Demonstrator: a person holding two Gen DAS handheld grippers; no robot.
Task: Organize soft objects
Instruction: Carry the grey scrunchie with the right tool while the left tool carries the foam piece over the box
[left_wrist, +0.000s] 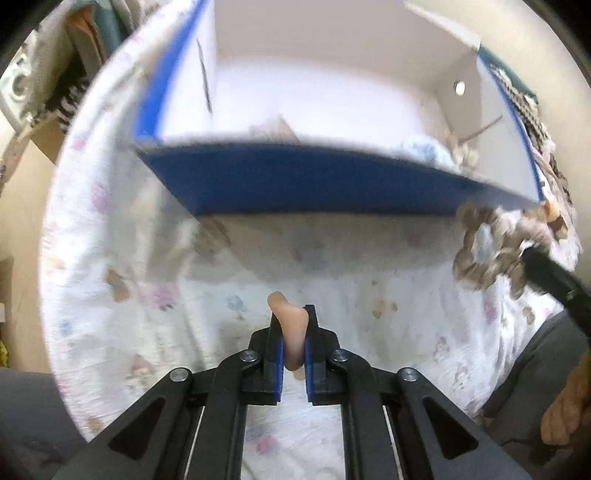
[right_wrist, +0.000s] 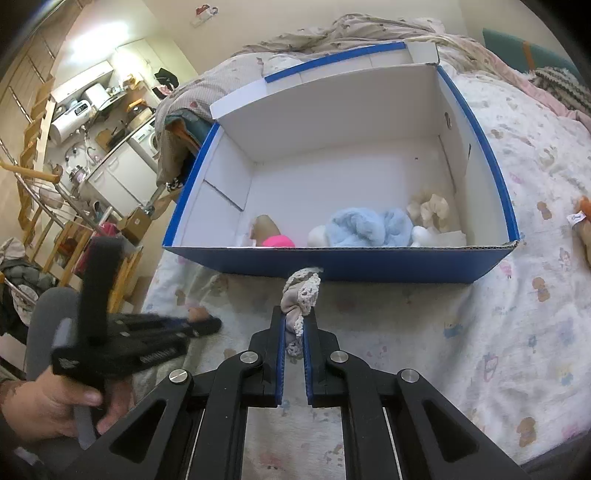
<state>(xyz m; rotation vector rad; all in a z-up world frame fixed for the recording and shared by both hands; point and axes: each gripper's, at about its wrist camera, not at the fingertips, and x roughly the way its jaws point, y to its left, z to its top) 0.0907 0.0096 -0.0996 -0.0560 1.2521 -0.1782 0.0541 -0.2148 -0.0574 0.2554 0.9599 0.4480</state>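
Note:
A blue cardboard box (right_wrist: 369, 264) with a white inside stands open on the bed; it also shows in the left wrist view (left_wrist: 295, 184). It holds a light blue plush (right_wrist: 365, 227), a cream plush (right_wrist: 430, 210) and a toy with pink (right_wrist: 275, 236). My left gripper (left_wrist: 293, 325) is shut on a small peach-coloured soft piece (left_wrist: 291, 325), short of the box's near wall. My right gripper (right_wrist: 295, 325) is shut on a grey lace-trimmed cloth (right_wrist: 301, 299), just before the box's near wall. The left gripper (right_wrist: 192, 325) shows in the right wrist view.
The bed has a white cartoon-print sheet (right_wrist: 517, 332). An orange-brown plush (right_wrist: 581, 221) lies right of the box. A rumpled blanket (right_wrist: 332, 33) lies behind the box. A kitchen area (right_wrist: 92, 122) and wooden stairs lie off the bed's left edge.

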